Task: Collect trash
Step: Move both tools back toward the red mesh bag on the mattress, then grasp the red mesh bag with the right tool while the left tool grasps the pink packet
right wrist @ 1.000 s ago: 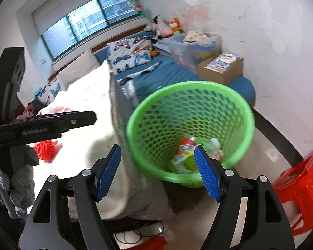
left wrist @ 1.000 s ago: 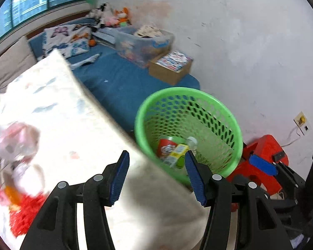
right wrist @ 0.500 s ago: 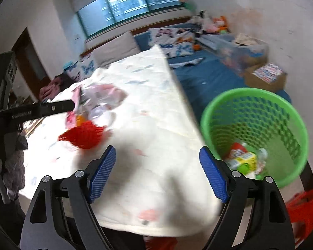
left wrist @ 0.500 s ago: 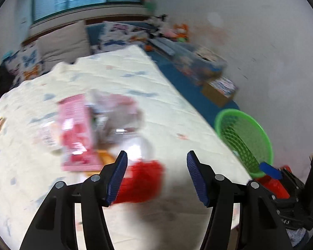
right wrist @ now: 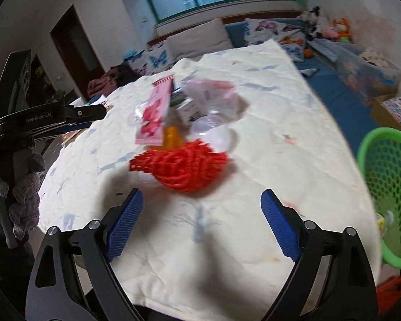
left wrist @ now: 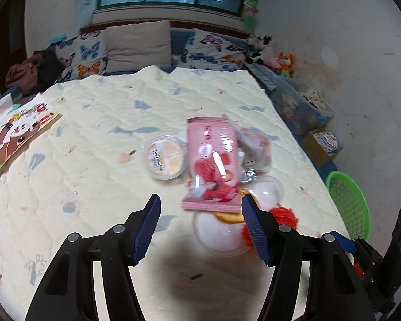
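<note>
A pile of trash lies on the cream quilt [left wrist: 99, 144]: a pink snack wrapper [left wrist: 212, 165], a round lidded cup [left wrist: 165, 159], a clear plastic dome [left wrist: 219, 232], crumpled clear film [left wrist: 254, 147] and a red mesh net [left wrist: 286, 214]. My left gripper [left wrist: 200, 214] hovers just short of the wrapper, its jaws opening with nothing between them. In the right wrist view the red mesh net [right wrist: 179, 165] lies just ahead of my right gripper [right wrist: 201, 195], whose jaws are wide and opening, also bare. The green basket [right wrist: 387, 165] stands beside the bed at the right.
A picture book [left wrist: 16, 131] lies at the quilt's left edge and pillows [left wrist: 136, 45] line the far end. A cardboard box [left wrist: 323, 144] and a storage bin sit on the blue mat by the wall. A gloved hand [right wrist: 21, 187] holds the left gripper [right wrist: 53, 117].
Both views have swung away from the green basket onto the bed, so the trash pile now lies ahead. Both pairs of jaws stand wider than before.
</note>
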